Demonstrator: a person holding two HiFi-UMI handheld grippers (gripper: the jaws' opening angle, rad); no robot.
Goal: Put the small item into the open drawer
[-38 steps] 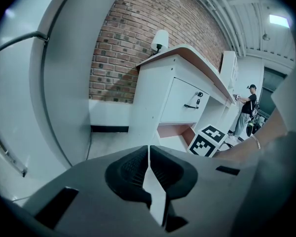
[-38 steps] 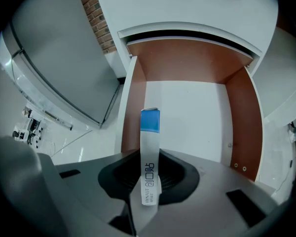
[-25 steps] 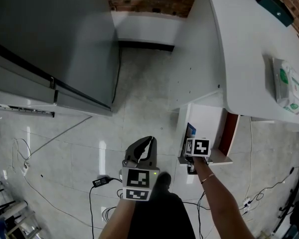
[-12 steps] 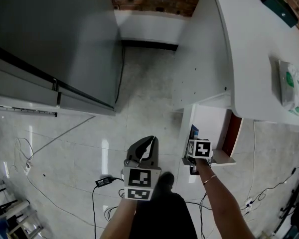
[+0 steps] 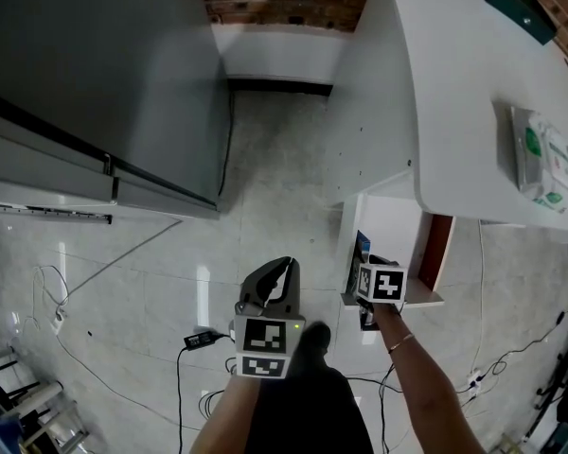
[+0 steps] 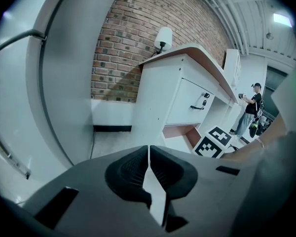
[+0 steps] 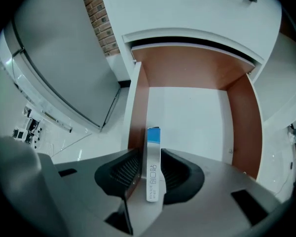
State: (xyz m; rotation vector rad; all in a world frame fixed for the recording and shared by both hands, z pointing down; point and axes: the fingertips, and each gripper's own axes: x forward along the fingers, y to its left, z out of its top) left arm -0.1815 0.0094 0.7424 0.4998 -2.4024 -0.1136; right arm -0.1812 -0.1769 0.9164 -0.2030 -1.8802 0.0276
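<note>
Right gripper view shows your right gripper (image 7: 150,154) with jaws just opened around the small item (image 7: 153,169), on edge in the drawer (image 7: 246,117); lift crookedly and a pad may drag it out.

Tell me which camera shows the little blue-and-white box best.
The right gripper view: the box stands full-length between the right tool's jaws, which have just been opening, in the drawer. The head view catches only its blue edge; the left gripper view misses it.

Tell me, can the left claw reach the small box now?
Probably not: the right claw hangs over the small box, which stands between its just-opened jaws at the drawer, blocking the shut left claw.
</note>
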